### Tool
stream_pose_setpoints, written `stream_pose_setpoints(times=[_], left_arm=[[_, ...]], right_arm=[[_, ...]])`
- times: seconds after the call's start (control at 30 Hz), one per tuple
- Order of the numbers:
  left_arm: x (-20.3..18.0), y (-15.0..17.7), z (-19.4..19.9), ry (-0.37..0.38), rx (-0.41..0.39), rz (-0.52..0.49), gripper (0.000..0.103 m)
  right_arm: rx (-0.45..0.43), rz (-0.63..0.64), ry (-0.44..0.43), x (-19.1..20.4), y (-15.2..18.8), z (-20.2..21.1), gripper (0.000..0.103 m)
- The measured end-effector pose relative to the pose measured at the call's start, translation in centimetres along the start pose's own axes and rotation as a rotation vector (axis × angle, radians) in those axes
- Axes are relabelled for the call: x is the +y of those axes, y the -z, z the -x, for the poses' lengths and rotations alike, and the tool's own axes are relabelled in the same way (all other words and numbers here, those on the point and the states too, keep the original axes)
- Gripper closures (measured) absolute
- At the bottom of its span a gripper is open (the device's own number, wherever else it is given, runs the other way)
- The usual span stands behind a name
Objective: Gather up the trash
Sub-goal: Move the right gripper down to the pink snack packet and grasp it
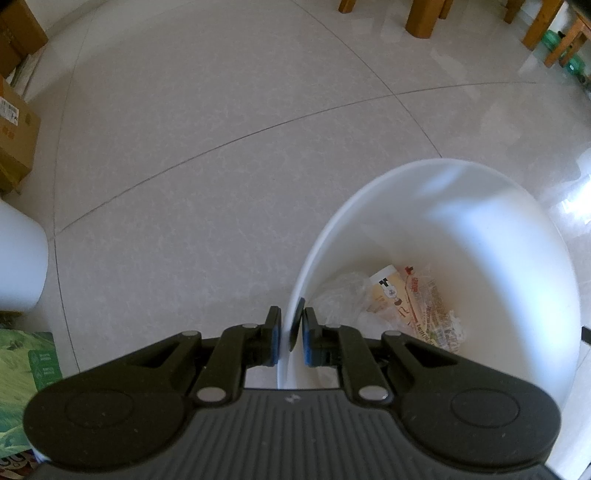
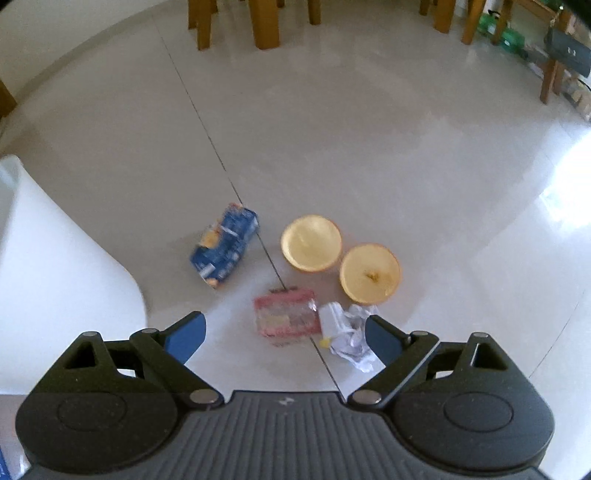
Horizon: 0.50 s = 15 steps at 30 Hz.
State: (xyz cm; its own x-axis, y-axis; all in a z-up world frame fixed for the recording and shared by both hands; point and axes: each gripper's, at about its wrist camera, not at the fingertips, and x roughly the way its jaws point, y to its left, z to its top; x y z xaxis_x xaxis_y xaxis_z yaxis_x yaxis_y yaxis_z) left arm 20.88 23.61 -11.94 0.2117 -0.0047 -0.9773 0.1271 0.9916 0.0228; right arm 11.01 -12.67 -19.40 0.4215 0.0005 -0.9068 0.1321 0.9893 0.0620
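Observation:
My left gripper (image 1: 291, 332) is shut on the near rim of a white trash bin (image 1: 498, 258), one finger inside and one outside. Several wrappers (image 1: 410, 299) lie at the bin's bottom, among them clear plastic. In the right wrist view my right gripper (image 2: 284, 336) hangs open above the tiled floor. Just ahead of it lie a red snack wrapper (image 2: 286, 317) and a crumpled white paper (image 2: 347, 332), the paper beside the right finger. Farther off lie a blue packet (image 2: 225, 245) and two orange peel halves (image 2: 311, 243) (image 2: 370, 273). The white bin's side (image 2: 55, 266) shows at the left.
Wooden chair and table legs (image 2: 264, 22) stand at the far side of the floor. Green bottles (image 2: 506, 33) sit at the far right. Cardboard boxes (image 1: 14, 133) and a white container (image 1: 20, 258) are at the left in the left wrist view.

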Motion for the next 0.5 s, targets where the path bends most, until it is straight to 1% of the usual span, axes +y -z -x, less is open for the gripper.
stream_pose_setpoints(times=[0.1,0.2,0.27,0.37,0.5], left_arm=[[0.1,0.0,0.0,0.002,0.001,0.0,0.093],[0.1,0.0,0.0,-0.001,0.0,-0.005,0.093],[0.1,0.0,0.0,-0.004,0.0,-0.008,0.093],[0.0,0.0,0.0,-0.006,-0.001,-0.009,0.093],[0.0,0.1,0.0,-0.006,0.001,-0.004,0.093]], right_arm=[[0.001,0.003,-0.001,-0.1,1.2,-1.5,0.01],[0.0,0.046,-0.009,0.6,1.8,-3.1,0.013],[-0.005,0.082,-0.012,1.3,2.0,-4.0,0.015],[0.0,0.128,-0.026,2.4,2.0,-5.9,0.015],[0.035,0.127,-0.044,2.6,1.5,-8.9,0.015]])
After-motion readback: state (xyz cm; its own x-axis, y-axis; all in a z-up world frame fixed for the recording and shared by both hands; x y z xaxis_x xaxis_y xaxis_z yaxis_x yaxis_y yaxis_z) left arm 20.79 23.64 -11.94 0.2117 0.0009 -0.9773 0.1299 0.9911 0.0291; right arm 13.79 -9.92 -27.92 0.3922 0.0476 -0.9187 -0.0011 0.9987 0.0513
